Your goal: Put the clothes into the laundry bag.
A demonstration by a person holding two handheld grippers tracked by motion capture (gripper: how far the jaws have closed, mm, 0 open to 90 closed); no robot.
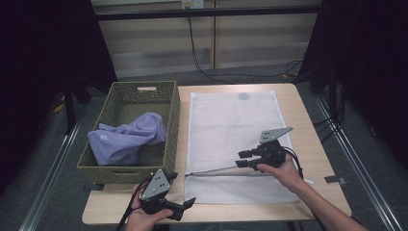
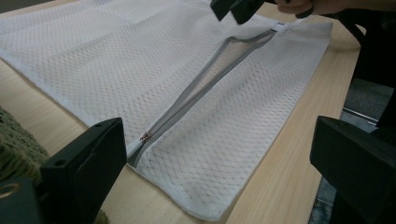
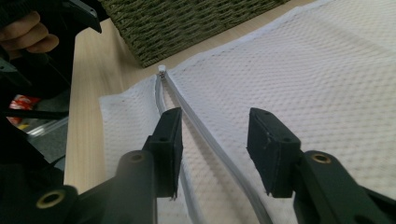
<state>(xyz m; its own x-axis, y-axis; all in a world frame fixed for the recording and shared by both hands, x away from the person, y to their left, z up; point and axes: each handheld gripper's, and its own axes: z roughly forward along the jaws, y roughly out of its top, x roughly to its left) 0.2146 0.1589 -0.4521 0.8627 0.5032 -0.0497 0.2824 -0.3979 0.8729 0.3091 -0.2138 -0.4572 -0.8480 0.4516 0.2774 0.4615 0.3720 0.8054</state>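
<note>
Wooden table [image 1: 315, 144], mesh bag's zipper [image 3: 205, 135] between right claw [image 3: 215, 144] pads

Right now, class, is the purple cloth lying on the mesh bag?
No: in the high view the purple cloth lies in the basket, beside the mesh bag spread flat on the table.

A pale wooden tabletop [image 1: 315, 144] carries a white mesh bag [image 1: 231, 125] beside a woven basket [image 1: 171, 125]

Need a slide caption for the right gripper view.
Right gripper, jaws apart, straddles the open grey zipper of a white mesh laundry bag.
</note>
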